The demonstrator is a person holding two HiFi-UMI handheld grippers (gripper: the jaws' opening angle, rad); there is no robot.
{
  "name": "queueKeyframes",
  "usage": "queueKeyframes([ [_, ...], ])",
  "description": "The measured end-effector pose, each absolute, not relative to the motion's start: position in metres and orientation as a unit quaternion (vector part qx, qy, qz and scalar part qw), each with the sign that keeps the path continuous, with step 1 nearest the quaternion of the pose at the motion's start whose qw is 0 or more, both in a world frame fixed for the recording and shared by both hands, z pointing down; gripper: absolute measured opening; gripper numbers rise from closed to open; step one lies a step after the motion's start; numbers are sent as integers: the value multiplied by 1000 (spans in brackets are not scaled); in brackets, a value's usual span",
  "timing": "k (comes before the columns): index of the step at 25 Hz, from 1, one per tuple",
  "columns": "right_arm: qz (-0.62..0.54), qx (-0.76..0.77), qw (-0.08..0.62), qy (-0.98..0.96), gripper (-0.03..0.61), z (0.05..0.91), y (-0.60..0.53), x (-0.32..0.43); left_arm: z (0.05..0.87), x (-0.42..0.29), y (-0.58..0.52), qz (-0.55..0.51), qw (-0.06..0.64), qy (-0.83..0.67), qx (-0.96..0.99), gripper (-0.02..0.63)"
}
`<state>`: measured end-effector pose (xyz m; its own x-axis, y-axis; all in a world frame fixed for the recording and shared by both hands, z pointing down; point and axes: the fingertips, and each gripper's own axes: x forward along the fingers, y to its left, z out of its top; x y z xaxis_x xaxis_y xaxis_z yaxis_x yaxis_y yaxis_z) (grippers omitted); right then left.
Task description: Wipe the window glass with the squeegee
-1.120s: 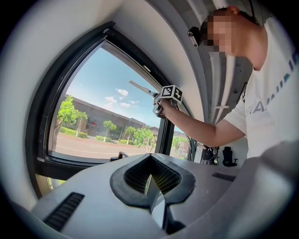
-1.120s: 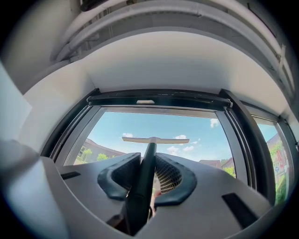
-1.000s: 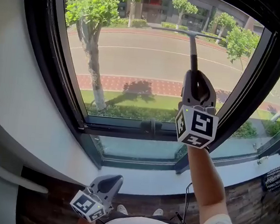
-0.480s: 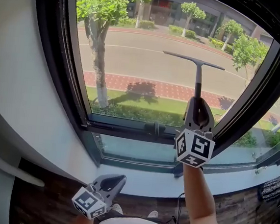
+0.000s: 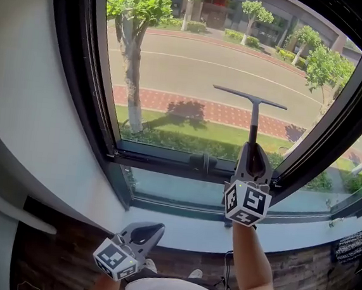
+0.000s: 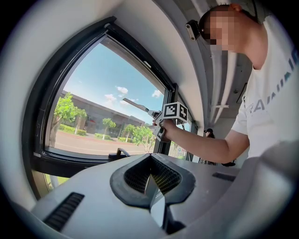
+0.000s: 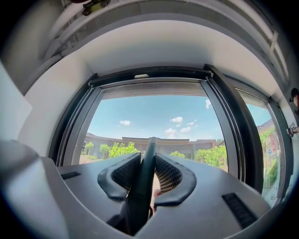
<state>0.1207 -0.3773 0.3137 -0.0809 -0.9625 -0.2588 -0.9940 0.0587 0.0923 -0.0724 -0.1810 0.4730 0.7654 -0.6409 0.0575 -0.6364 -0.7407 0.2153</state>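
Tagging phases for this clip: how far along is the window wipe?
Mid-stroke. Done: in the last second the squeegee blade has come down from near the top of the window glass to mid-pane. In hand: right gripper shut on its handle, blade level. Remaining: the strip down to the bottom frame; the pane's left side shows no sign either way. The left gripper hangs low, shut, empty.

A white wall (image 5: 25, 113) stands at the left of a dark window frame (image 5: 71, 99). Bright daylight comes through the window glass (image 5: 195, 60), which looks onto a street, grass and trees (image 5: 138, 3). A pale sill (image 5: 191, 234) runs below, and nearer lies a dark wood-patterned floor (image 5: 50, 243).
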Motion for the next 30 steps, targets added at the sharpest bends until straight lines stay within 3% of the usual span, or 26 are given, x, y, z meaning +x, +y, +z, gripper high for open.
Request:
queueKeyframes([
  [30,29,-680,-20,733,100,474,-374,125,480,-69,-181,-9,132,-340,931,15],
])
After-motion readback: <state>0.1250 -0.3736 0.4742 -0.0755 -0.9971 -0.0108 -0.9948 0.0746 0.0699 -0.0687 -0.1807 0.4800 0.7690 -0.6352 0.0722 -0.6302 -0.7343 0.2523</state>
